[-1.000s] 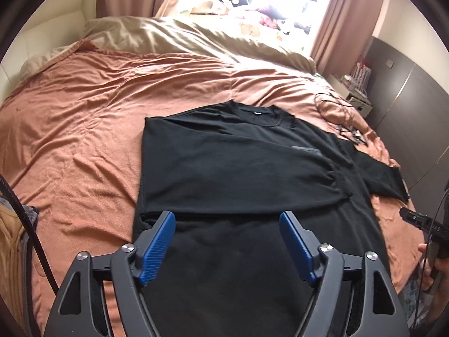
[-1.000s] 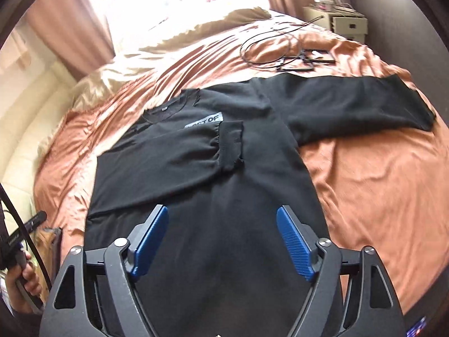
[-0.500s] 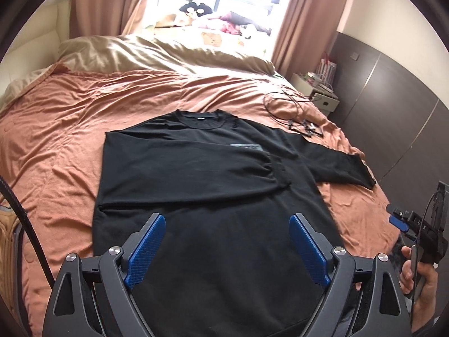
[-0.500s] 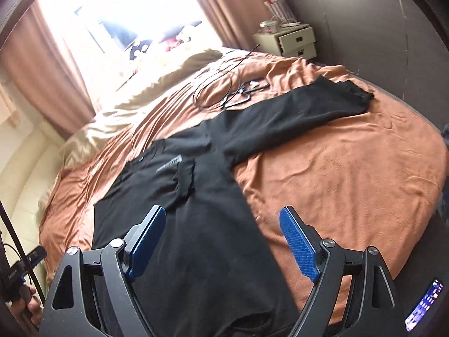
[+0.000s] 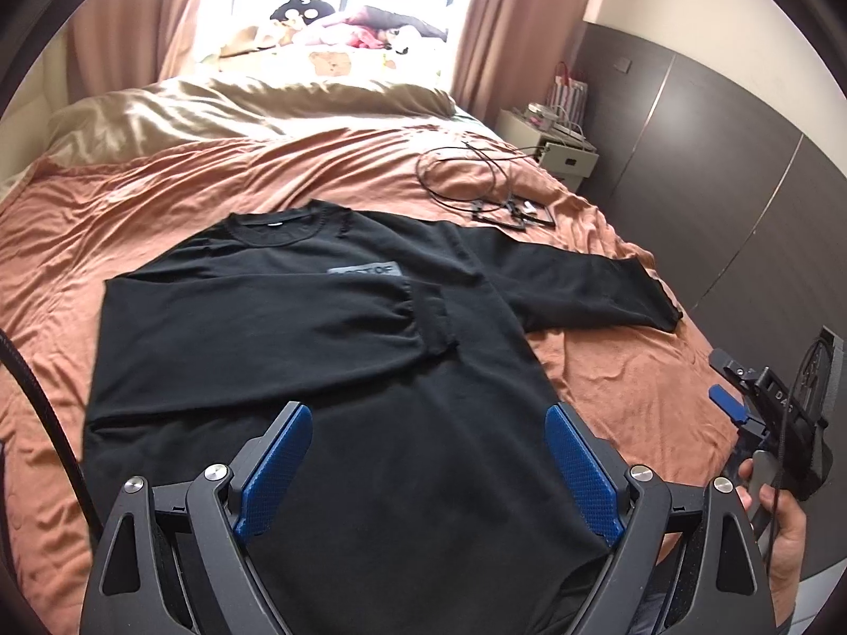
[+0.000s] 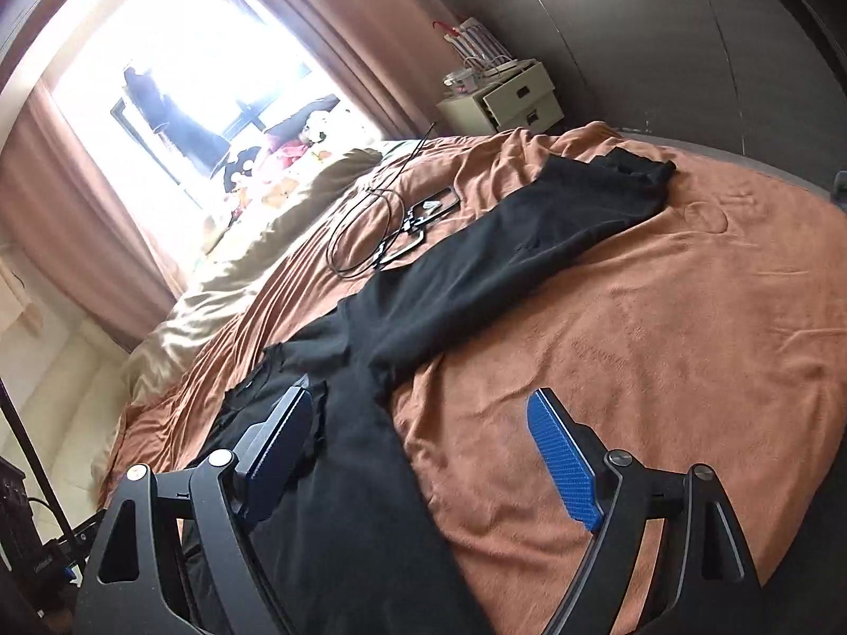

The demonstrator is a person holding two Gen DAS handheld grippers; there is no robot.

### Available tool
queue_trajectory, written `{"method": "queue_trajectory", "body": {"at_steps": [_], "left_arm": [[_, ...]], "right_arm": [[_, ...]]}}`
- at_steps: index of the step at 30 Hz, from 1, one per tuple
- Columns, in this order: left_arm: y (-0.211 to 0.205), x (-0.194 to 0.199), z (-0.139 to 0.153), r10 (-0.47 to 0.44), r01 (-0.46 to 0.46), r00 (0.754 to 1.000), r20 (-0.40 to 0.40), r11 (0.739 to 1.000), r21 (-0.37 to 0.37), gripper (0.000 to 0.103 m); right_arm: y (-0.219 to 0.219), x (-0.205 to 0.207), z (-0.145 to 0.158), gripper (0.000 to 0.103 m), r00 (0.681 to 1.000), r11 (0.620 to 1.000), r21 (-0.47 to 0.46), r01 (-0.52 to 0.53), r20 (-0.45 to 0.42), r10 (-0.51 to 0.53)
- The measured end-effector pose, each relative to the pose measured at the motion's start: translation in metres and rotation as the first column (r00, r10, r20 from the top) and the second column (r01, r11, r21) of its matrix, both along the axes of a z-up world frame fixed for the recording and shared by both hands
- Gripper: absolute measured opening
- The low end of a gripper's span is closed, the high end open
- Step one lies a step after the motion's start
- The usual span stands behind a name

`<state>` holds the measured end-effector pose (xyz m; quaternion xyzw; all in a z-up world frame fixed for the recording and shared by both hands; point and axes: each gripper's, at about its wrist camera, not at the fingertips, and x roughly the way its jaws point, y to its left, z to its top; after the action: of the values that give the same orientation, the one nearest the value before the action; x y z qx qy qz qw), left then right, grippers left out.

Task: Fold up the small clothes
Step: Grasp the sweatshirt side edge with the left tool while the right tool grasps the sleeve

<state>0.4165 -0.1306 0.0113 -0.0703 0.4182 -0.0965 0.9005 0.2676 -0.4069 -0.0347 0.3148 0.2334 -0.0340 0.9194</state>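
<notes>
A black long-sleeved shirt (image 5: 328,370) lies flat on the orange bedspread (image 5: 132,211). One sleeve (image 5: 296,317) is folded across the chest, its cuff near the grey label. The other sleeve (image 5: 577,291) stretches out to the right. My left gripper (image 5: 429,439) hangs open above the shirt's lower body, nothing between its blue pads. My right gripper (image 6: 418,439) is open too, hovering over the shirt's right side edge where the stretched-out sleeve (image 6: 529,243) begins. In the left wrist view a hand holds the right gripper (image 5: 741,407) beyond the bed's right edge.
A coiled black cable with small frames (image 5: 487,185) lies on the bedspread past the outstretched sleeve. A tan blanket (image 5: 238,111) is bunched at the head of the bed. A nightstand (image 6: 503,100) and dark wardrobe doors (image 5: 714,185) stand to the right.
Both views have swung to the right. The left gripper's jaws widened a little. The right gripper rolled and moved from over the shirt's body to its right edge.
</notes>
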Motion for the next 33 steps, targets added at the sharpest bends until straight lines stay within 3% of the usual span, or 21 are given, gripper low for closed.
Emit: {"method": "queue_trajectory", "body": {"at_steps": [9,12,16,22,31,33], "left_arm": [[-0.056,0.056,-0.034,-0.038,0.038,0.999,-0.025,0.999,-0.017,0.091],[-0.069,0.076,-0.047,-0.049,0.049,0.998,-0.036,0.999,-0.019,0.091],[-0.086,0.101,-0.065,-0.067,0.066,0.996,-0.059,0.998,-0.017,0.091],[-0.110,0.134,-0.088,-0.090,0.089,0.993,-0.076,0.996,-0.020,0.090],[-0.142,0.176,-0.115,-0.121,0.120,0.988,-0.098,0.993,-0.014,0.067],[-0.148,0.183,-0.122,-0.127,0.126,0.986,-0.107,0.992,-0.013,0.060]], "right_arm": [[-0.020,0.055,-0.035,0.082,0.999,0.998,0.036,0.048,-0.007,-0.048],[-0.028,0.075,-0.040,0.082,0.998,0.996,0.074,0.048,-0.040,-0.045],[-0.036,0.095,-0.044,0.082,0.994,0.997,0.056,0.056,-0.096,-0.050],[-0.066,0.124,-0.053,0.082,0.992,0.987,0.147,0.066,-0.114,-0.049],[-0.116,0.147,-0.079,0.082,0.998,0.922,0.382,0.060,-0.041,-0.048],[-0.125,0.150,-0.088,0.076,0.998,0.902,0.428,0.059,-0.027,-0.053]]}}
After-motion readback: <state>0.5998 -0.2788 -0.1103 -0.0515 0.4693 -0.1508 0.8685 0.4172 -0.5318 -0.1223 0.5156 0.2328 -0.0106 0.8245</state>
